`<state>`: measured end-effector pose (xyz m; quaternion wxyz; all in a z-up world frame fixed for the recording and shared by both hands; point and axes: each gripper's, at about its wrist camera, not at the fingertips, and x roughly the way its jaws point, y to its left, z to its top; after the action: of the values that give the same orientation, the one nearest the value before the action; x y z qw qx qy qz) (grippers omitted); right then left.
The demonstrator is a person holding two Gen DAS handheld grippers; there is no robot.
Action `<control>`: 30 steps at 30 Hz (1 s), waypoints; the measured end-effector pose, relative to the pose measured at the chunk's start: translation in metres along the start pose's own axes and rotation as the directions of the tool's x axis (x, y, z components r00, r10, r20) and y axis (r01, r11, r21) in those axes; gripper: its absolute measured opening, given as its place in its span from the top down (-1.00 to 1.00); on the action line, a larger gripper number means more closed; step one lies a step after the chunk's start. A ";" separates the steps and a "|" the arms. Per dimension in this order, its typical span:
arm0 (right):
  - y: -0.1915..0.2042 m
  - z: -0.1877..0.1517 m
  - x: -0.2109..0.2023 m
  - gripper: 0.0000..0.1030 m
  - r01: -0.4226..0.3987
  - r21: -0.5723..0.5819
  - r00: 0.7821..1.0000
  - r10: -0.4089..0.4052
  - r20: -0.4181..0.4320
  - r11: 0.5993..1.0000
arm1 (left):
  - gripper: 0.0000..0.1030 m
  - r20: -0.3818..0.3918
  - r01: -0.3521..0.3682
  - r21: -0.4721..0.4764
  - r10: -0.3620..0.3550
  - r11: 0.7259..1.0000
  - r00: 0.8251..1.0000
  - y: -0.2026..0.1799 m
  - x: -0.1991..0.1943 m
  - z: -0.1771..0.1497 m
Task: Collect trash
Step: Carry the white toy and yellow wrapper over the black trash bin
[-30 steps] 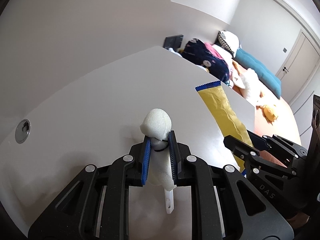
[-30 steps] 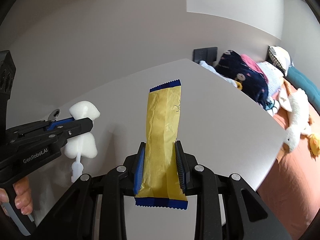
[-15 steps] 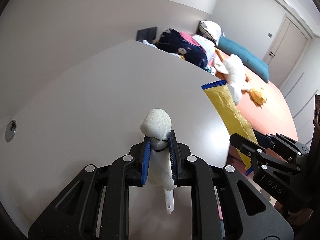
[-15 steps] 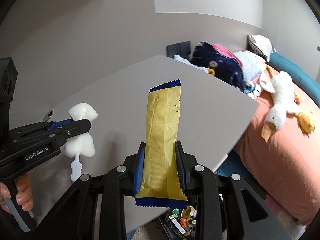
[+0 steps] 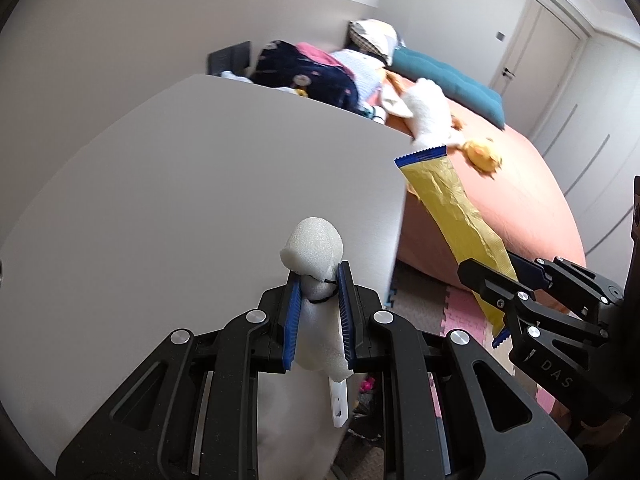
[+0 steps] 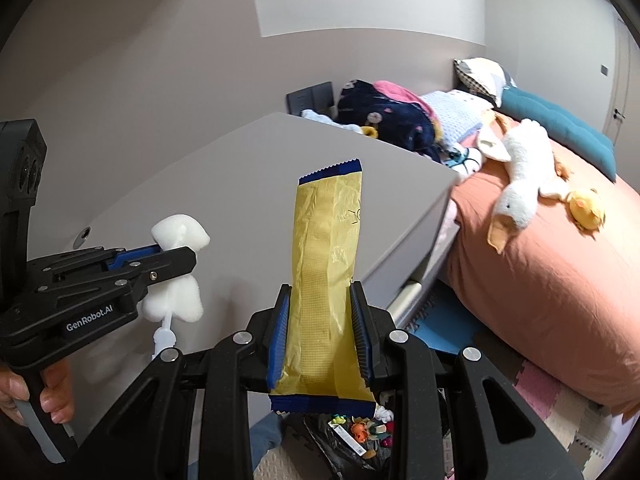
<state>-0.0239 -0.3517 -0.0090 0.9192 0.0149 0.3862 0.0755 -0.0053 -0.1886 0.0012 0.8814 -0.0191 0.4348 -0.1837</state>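
the table (image 5: 192, 184) top lies bare; past its edge the bed (image 6: 560, 280) crowds the floor gap (image 6: 452, 332).

Your left tool (image 5: 318, 322) above the tabletop (image 5: 200, 184) near its corner, foam (image 5: 316, 248) between its pads, your right tool (image 6: 320, 332) to its right with the wrapper (image 6: 328, 264) upright, trash bag (image 6: 348, 444) on the floor below, bed (image 6: 560, 280) beyond the tabletop's edge, stuffed toy (image 6: 520, 168) on it.

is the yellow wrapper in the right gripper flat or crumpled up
Flat, not balled up. The yellow wrapper stands as one long, lightly creased strip between the right gripper fingers, both blue serrated ends showing.
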 end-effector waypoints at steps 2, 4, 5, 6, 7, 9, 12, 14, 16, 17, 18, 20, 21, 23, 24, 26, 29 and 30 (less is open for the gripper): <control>-0.008 -0.004 -0.005 0.41 0.010 0.016 1.000 -0.010 0.004 1.000 | 0.66 -0.004 0.010 0.016 -0.010 1.000 1.000 -0.009 0.001 -0.001; -0.014 -0.007 -0.009 0.41 0.017 0.026 1.000 -0.017 0.006 1.000 | 0.66 -0.006 0.017 0.028 -0.017 0.999 1.000 -0.016 0.001 -0.003; -0.018 -0.009 -0.012 0.41 0.023 0.032 1.000 -0.023 0.008 0.999 | 0.66 -0.007 0.021 0.034 -0.021 0.999 1.000 -0.019 0.001 -0.003; -0.020 -0.010 -0.014 0.41 0.028 0.037 1.000 -0.028 0.009 0.999 | 0.66 -0.010 0.027 0.040 -0.026 0.999 1.000 -0.023 0.002 -0.004; -0.023 -0.012 -0.016 0.41 0.033 0.043 0.999 -0.033 0.011 0.999 | 0.66 -0.013 0.031 0.044 -0.030 0.999 0.999 -0.026 0.003 -0.004; -0.029 -0.016 -0.021 0.41 0.043 0.058 0.999 -0.044 0.013 0.997 | 0.66 -0.018 0.039 0.058 -0.039 0.998 0.999 -0.033 0.005 -0.006; -0.037 -0.023 -0.027 0.41 0.060 0.078 0.998 -0.061 0.014 0.995 | 0.66 -0.027 0.053 0.080 -0.051 0.995 0.998 -0.044 0.008 -0.007; -0.043 -0.027 -0.032 0.41 0.069 0.090 0.997 -0.070 0.012 0.994 | 0.66 -0.033 0.061 0.096 -0.058 0.993 0.998 -0.051 0.011 -0.009; -0.050 -0.032 -0.037 0.41 0.079 0.106 0.997 -0.081 0.014 0.991 | 0.66 -0.040 0.068 0.113 -0.064 0.991 0.997 -0.059 0.014 -0.010; -0.053 -0.034 -0.039 0.41 0.083 0.115 0.996 -0.085 0.015 0.990 | 0.66 -0.044 0.072 0.120 -0.067 0.990 0.997 -0.062 0.016 -0.010; -0.057 -0.037 -0.041 0.41 0.088 0.124 0.996 -0.090 0.014 0.988 | 0.66 -0.049 0.079 0.129 -0.073 0.988 0.996 -0.067 0.018 -0.011; -0.063 -0.041 -0.044 0.41 0.098 0.137 0.995 -0.101 0.012 0.986 | 0.66 -0.056 0.087 0.141 -0.080 0.986 0.995 -0.074 0.021 -0.011; -0.066 -0.044 -0.046 0.41 0.105 0.144 0.994 -0.107 0.012 0.984 | 0.66 -0.060 0.093 0.151 -0.085 0.984 0.995 -0.078 0.022 -0.012; -0.072 -0.048 -0.049 0.41 0.115 0.153 0.993 -0.118 0.011 0.982 | 0.66 -0.066 0.101 0.164 -0.091 0.981 0.994 -0.086 0.025 -0.013; -0.075 -0.050 -0.050 0.41 0.121 0.159 0.992 -0.124 0.010 0.980 | 0.66 -0.073 0.108 0.174 -0.096 0.979 0.993 -0.090 0.027 -0.014; -0.081 -0.054 -0.052 0.41 0.130 0.171 0.991 -0.133 0.007 0.977 | 0.66 -0.082 0.117 0.184 -0.103 0.976 0.991 -0.097 0.030 -0.015; -0.091 -0.061 -0.057 0.41 0.146 0.195 0.989 -0.149 0.004 0.970 | 0.66 -0.093 0.129 0.209 -0.111 0.969 0.989 -0.108 0.034 -0.017; -0.093 -0.063 -0.058 0.41 0.150 0.203 0.988 -0.154 0.004 0.968 | 0.66 -0.097 0.136 0.219 -0.117 0.966 0.988 -0.112 0.035 -0.018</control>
<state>-0.0971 -0.4546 -0.0202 0.9197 0.0791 0.3830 -0.0348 -0.0341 -0.3023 -0.0154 0.8455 0.0610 0.4453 -0.2882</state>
